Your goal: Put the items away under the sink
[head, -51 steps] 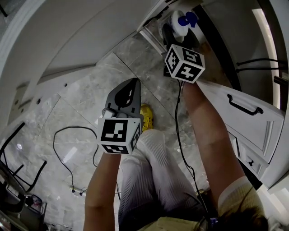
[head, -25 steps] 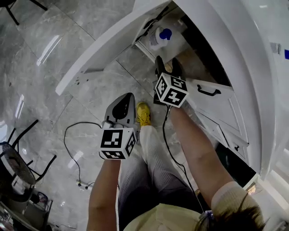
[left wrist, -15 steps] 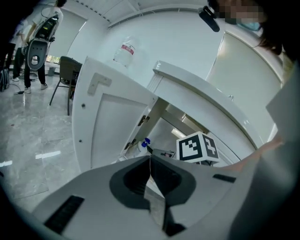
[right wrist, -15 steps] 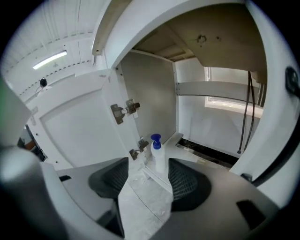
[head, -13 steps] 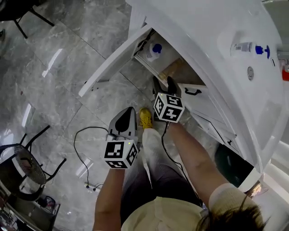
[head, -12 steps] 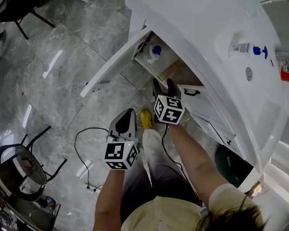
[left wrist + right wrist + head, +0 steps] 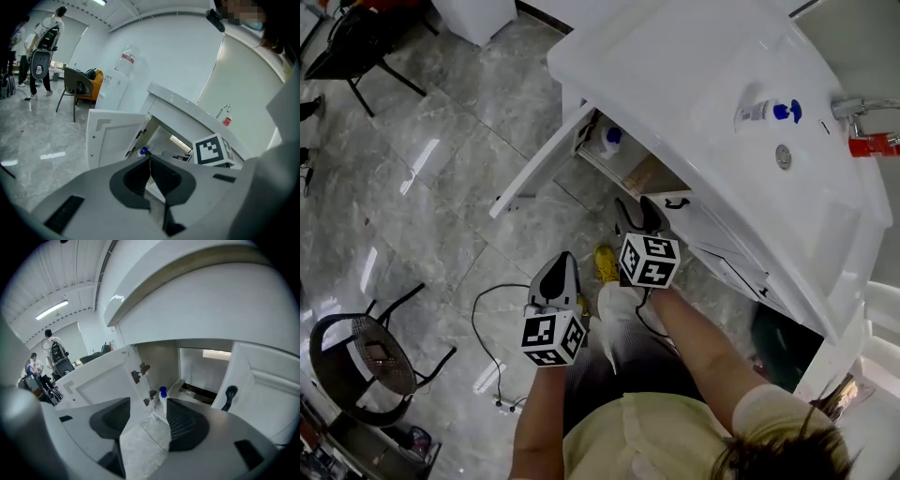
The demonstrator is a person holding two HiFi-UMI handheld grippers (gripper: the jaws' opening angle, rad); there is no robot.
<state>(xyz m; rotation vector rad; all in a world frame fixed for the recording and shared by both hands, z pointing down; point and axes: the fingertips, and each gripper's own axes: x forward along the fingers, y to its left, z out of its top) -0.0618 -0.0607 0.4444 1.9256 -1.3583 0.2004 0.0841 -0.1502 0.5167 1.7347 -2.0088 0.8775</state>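
Observation:
A white bottle with a blue cap (image 7: 609,141) stands inside the open cabinet under the white sink counter (image 7: 694,84); it also shows in the right gripper view as the bottle (image 7: 162,397). A second blue-capped bottle (image 7: 766,112) lies on the counter by the drain. My right gripper (image 7: 640,208) is open and empty, held in front of the cabinet's opening, well short of the bottle. My left gripper (image 7: 561,262) is shut on nothing, lower and further left over the floor. The shut left gripper (image 7: 150,161) points toward the cabinet.
The left cabinet door (image 7: 539,164) swings wide open; the right door with a black handle (image 7: 675,202) is ajar. A faucet (image 7: 862,105) and a red item (image 7: 872,142) are at the counter's right. A black chair (image 7: 366,352) and cable (image 7: 487,319) are on the floor.
The view has pulled up and back, so the counter top and its bottle came into sight. Both grippers drew away from the cabinet; the bottle stays inside.

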